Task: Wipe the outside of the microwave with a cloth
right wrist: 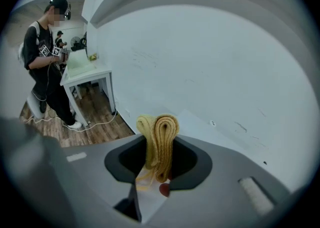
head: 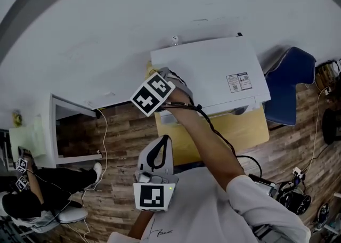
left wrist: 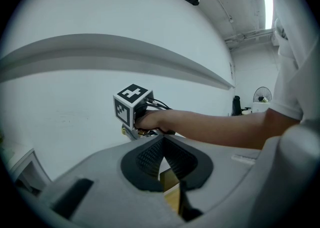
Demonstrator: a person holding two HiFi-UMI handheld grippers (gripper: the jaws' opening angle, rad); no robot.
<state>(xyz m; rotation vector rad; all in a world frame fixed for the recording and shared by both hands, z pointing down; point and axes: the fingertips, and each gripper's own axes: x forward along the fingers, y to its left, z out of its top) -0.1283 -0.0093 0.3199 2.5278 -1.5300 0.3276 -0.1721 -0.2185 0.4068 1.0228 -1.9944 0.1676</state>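
Microwave: white, closed, on a yellow table against the white wall
Cloth: yellow, folded into a thick roll, at the microwave's left end near its back corner; whether it touches the casing I cannot tell
Right gripper: jaws clamped on the cloth, which sticks out past them; held at the microwave's left end, arm stretched across the table toward it
Left gripper: jaws closed tip to tip with nothing between them; well in front of the microwave, close to the person's body, pointing toward it
Other person: stands well to the left of the microwave, beside a white side table
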